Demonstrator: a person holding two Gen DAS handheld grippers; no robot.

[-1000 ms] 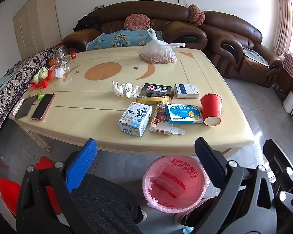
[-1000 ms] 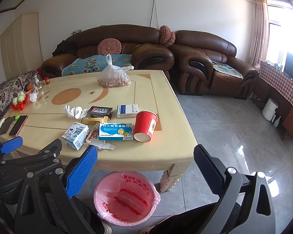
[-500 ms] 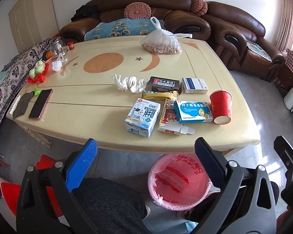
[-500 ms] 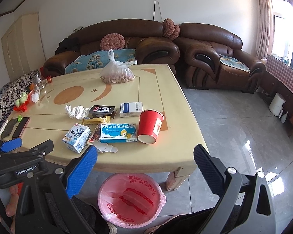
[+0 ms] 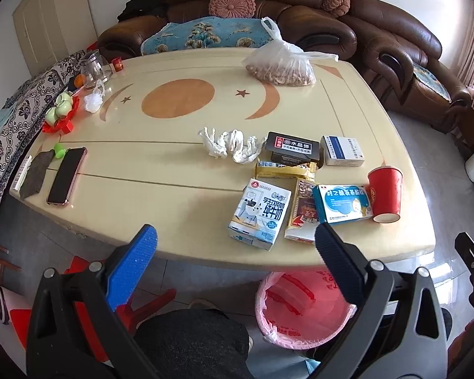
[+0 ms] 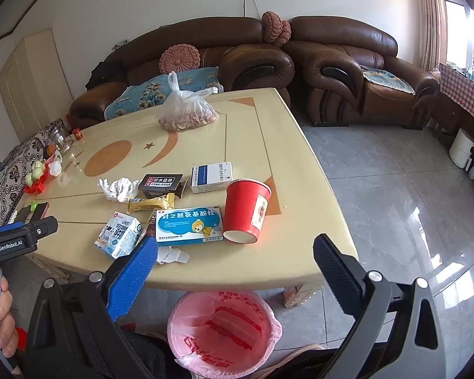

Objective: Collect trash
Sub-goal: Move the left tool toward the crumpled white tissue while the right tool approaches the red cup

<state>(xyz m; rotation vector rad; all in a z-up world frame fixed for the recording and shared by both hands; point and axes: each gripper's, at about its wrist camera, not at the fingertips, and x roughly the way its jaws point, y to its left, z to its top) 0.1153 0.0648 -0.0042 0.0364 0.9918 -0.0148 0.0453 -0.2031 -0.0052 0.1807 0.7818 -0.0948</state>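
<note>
Now both grippers had closed in on the table's litter, with nothing yet picked up.

From the left wrist, over the last second the view had drawn nearer the table (image 5: 173,170): the left gripper (image 5: 233,240), jaws wide and empty, hung just short of the table's near edge, lined up with the glossy cardboard milk carton (image 5: 259,213); beyond the carton lay crumpled white tissue (image 5: 230,145), a crinkled yellow foil wrapper (image 5: 286,169) and a flat black box (image 5: 293,148), so a first grab looked close. From the right wrist, the right gripper (image 6: 235,249), likewise spread wide and holding nothing, had advanced toward the table's near edge, where a tapered red paper cup (image 6: 248,210) lay on its side beside a blue medicine box (image 6: 189,225); the pink-lined bin (image 6: 224,331) stood on the floor under that edge.
</note>
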